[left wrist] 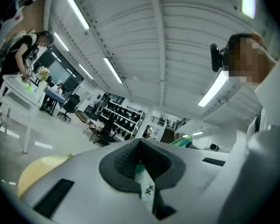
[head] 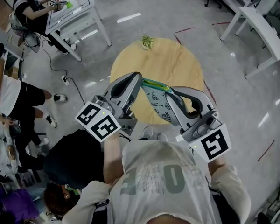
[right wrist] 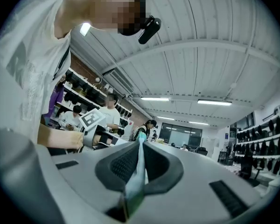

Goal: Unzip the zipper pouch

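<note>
The zipper pouch (head: pixel 159 102) is white with small dark prints and a green zipper edge along its top. It hangs in the air above the round wooden table (head: pixel 177 64), held between both grippers. My left gripper (head: pixel 140 79) is shut on the pouch's upper left end; in the left gripper view (left wrist: pixel 139 161) white printed fabric (left wrist: pixel 145 185) is pinched between the dark pads. My right gripper (head: pixel 171 92) is shut on the upper right end; in the right gripper view (right wrist: pixel 140 160) the greenish edge (right wrist: pixel 136 181) stands clamped between its pads. Which part of the zipper each holds is hidden.
A small green plant (head: pixel 147 42) sits at the table's far edge. White desks stand at the back left (head: pixel 77 10) and back right (head: pixel 259 24). People stand and sit along the left (head: pixel 14 97). A dark-haired person (head: pixel 70 162) is close at my lower left.
</note>
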Available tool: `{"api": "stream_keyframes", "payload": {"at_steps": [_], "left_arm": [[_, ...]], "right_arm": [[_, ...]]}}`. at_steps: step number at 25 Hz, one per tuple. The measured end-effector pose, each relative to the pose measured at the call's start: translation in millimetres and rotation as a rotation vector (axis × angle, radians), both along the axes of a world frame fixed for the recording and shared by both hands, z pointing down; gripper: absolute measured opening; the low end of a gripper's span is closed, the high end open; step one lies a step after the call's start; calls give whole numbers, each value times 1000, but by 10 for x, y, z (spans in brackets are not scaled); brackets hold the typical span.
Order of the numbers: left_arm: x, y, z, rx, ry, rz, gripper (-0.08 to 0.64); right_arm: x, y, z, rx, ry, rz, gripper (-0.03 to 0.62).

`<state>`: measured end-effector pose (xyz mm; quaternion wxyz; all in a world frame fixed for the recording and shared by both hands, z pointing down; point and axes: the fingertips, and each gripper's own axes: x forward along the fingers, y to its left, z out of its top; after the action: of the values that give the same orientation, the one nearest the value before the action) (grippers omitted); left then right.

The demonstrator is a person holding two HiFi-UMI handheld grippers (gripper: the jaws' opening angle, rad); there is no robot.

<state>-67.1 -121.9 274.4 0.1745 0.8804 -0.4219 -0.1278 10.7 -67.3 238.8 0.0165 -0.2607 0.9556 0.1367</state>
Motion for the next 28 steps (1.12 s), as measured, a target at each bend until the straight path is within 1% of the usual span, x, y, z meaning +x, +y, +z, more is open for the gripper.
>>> {"api": "stream_keyframes", "payload": {"at_steps": [1, 4, 6, 8, 11, 17, 25, 28], "left_arm": [[-85, -11, -7, -1, 13, -22, 25], [-294, -64, 42, -5, -37, -104, 25], [-396, -60, 72, -10, -26, -125, 25], [-438, -40, 86, -10, -17, -131, 25], [-433, -40, 123, -13, -43, -139, 25], [-448, -60, 168, -27, -40, -142, 25], [-400, -93, 184, -20, -58, -144, 25], [-393, -87, 186, 0, -75, -167, 26]], "right_arm": [[17, 22, -39, 4, -9, -7, 41], [79, 64, -156, 22, -36, -13, 41], [115, 77, -186, 31, -34, -10, 41], [116, 95, -167, 32, -21, -16, 41], [106, 127, -107, 24, -1, -19, 41], [75, 139, -52, 13, 31, -18, 41], [94, 130, -32, 4, 30, -19, 41], [110, 129, -31, 3, 27, -22, 41]]}}
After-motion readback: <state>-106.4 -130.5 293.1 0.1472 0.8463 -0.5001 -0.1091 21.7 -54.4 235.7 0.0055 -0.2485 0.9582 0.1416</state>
